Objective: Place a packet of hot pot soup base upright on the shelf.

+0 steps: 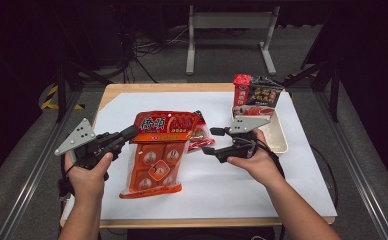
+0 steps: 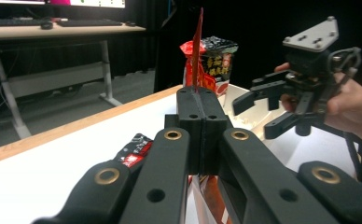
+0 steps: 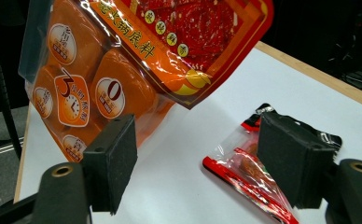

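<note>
The large orange seasoning pack [image 1: 158,150] hangs from the left gripper [image 1: 130,132], whose jaws are pressed together on its upper edge; in the left gripper view that red edge stands up thin between the closed jaws. The pack's top is raised and its lower end seems to touch the white sheet [image 1: 232,190] just ahead of the left hand [image 1: 89,175], so the lift looks only partly done.

Right beyond the pack, between the two grippers, lies a small red sachet [image 1: 201,137] flat on the sheet. The right gripper [image 1: 208,141] has its jaws spread wide and empty; in the right gripper view the sachet [image 3: 249,179] sits just ahead of them, toward one jaw, untouched. I judge it the next thing to be picked up, with that grasp not yet begun.

Farther off, behind the right gripper, a cream tray [image 1: 277,137] holds a red and black packet [image 1: 254,95] standing upright. If the tray is the destination, one packet is in and the orange pack and sachet are left.

The left forearm reaches in straight, its hand wrapped round the grip with the jaws pointing right. The right hand [image 1: 254,160] is turned inward, jaws pointing left at the sachet.
</note>
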Demonstrator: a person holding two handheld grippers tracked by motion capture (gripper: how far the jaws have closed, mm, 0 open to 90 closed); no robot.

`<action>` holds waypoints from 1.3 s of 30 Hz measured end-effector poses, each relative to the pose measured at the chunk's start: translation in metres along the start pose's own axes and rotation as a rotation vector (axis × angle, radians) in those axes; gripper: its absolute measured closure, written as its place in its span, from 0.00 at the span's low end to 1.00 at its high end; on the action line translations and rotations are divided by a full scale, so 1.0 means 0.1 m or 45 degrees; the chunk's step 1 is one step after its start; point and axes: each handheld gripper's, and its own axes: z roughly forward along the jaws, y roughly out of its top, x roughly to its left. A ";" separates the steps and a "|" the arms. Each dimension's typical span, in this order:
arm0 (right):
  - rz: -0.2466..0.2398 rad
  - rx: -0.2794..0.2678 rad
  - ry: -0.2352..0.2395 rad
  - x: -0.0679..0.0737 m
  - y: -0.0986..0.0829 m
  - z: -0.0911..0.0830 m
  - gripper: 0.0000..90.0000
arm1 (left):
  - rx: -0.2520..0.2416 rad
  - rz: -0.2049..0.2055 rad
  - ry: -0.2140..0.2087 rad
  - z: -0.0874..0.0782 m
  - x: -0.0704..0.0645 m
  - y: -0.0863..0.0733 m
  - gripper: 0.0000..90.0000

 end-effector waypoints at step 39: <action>0.043 -0.056 0.329 0.11 -0.09 0.52 0.34 | -0.045 0.129 -0.161 0.05 -0.29 0.13 1.00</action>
